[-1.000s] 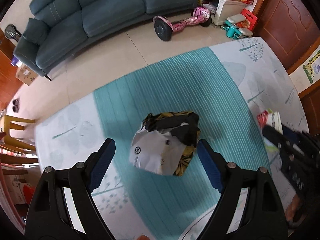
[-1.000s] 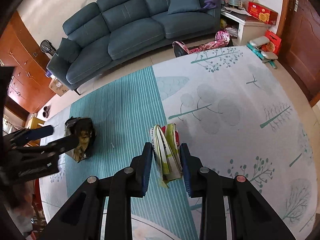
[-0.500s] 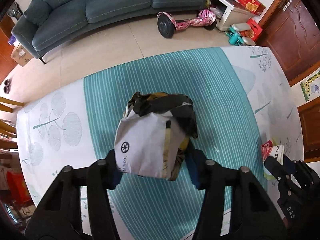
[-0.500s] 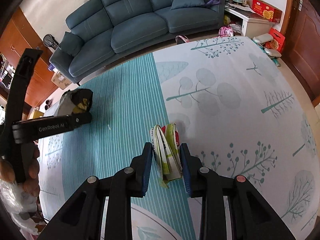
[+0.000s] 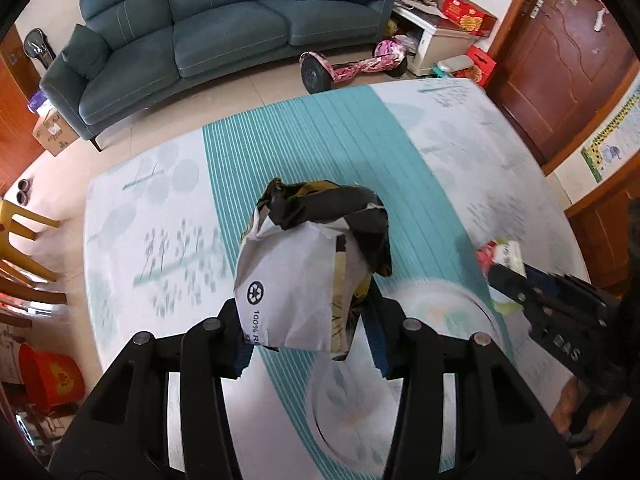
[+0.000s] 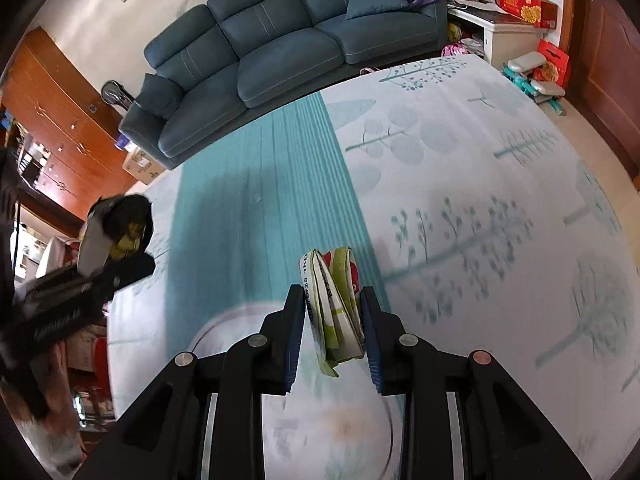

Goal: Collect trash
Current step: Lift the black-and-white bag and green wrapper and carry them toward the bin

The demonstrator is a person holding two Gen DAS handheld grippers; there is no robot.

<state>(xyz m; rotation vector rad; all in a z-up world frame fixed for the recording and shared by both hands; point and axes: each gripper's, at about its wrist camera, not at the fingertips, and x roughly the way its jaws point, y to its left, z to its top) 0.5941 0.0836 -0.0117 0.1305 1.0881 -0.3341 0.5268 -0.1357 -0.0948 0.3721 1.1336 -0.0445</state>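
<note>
**Both pieces of trash are up off the rug**

A living room, teal-striped play mat (image 5: 312, 148) spread before a blue sofa (image 5: 208, 28), a pink hoverboard (image 5: 352, 66) parked at its edge. On the left, the left gripper (image 5: 308, 344) has a crumpled black-and-white paper bag (image 5: 304, 264) between its fingers, and the jaws are closing in on it as it hangs clear of the mat. Over to the right, the right gripper (image 6: 332, 332) stands narrow, pinching a flattened green-and-red snack packet (image 6: 336, 304), also lifted. Below both, a pale round rim (image 5: 472, 300) shows, possibly the bin, though I can't tell. No other litter in sight on the mat; what's left, I'd judge, is dropping both in.
</note>
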